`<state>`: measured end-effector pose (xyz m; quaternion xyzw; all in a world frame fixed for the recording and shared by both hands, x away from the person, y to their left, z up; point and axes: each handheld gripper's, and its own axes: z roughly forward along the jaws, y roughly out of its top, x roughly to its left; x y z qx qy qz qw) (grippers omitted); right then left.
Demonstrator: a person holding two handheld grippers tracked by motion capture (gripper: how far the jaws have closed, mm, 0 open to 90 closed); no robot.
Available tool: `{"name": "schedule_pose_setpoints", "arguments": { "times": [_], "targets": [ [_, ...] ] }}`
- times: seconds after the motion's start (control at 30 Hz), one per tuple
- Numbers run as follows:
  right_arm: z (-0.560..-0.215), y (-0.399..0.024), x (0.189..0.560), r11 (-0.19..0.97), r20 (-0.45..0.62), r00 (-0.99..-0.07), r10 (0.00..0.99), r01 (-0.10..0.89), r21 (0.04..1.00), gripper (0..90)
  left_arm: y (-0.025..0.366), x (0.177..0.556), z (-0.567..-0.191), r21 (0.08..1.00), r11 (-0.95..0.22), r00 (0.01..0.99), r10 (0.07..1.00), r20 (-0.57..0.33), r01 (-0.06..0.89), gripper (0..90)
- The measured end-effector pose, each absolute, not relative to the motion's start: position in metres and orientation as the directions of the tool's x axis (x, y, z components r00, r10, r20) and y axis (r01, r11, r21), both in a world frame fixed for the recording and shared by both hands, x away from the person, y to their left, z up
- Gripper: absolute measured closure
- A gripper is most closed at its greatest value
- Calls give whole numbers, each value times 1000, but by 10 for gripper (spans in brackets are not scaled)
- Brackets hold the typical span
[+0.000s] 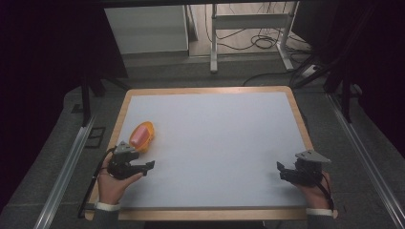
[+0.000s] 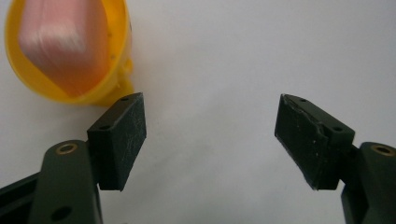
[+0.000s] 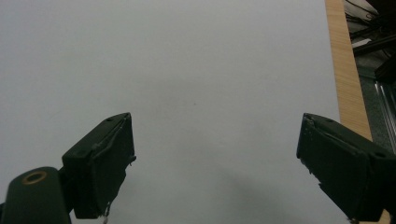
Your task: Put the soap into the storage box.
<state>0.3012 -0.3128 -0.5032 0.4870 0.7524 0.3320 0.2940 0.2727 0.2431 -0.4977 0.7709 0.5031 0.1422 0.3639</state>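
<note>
A yellow cup-like holder (image 1: 145, 132) with a pink block (image 1: 138, 137) in it lies on its side near the left edge of the white mat (image 1: 215, 143). My left gripper (image 1: 151, 165) rests just in front of it, open, with nothing between the jaws. In the left gripper view the yellow holder (image 2: 114, 70) with the pink block (image 2: 65, 42) lies at the upper left, just beyond the left jaw of my left gripper (image 2: 210, 121). My right gripper (image 1: 280, 168) sits open near the mat's front right. In its own view my right gripper (image 3: 215, 144) has only bare mat between the jaws.
A wooden border (image 1: 301, 119) frames the mat, also seen as the wooden border (image 3: 345, 70) in the right gripper view. Metal rails (image 1: 67, 167) run along both sides of the table. Beyond the far edge stand a white cabinet (image 1: 145, 28) and a frame with cables (image 1: 253, 40).
</note>
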Motion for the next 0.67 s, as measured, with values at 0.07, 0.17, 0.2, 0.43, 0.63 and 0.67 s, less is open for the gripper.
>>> {"name": "schedule_pose_setpoints", "arguments": {
  "times": [0.07,0.17,0.2,0.43,0.63,0.67],
  "targets": [
    [-503,-313,301,302,-117,-350,929,538,787,111,244,269,-503,703,-221,452,878,-159,676,254],
    [-504,-313,302,305,-121,-349,929,538,786,111,246,267,-507,689,-222,455,873,-175,690,249],
    [-504,-313,302,306,-122,-349,929,539,785,111,246,266,-507,693,-218,451,875,-173,687,248],
    [-504,-312,302,315,-132,-352,927,536,783,111,249,269,-509,699,-203,446,876,-183,686,248],
    [-502,-309,300,320,-135,-361,923,521,791,111,250,271,-509,704,-192,444,875,-193,684,248],
    [-501,-309,299,320,-136,-363,922,516,794,111,251,271,-508,706,-187,442,876,-195,683,248]
  ]
}}
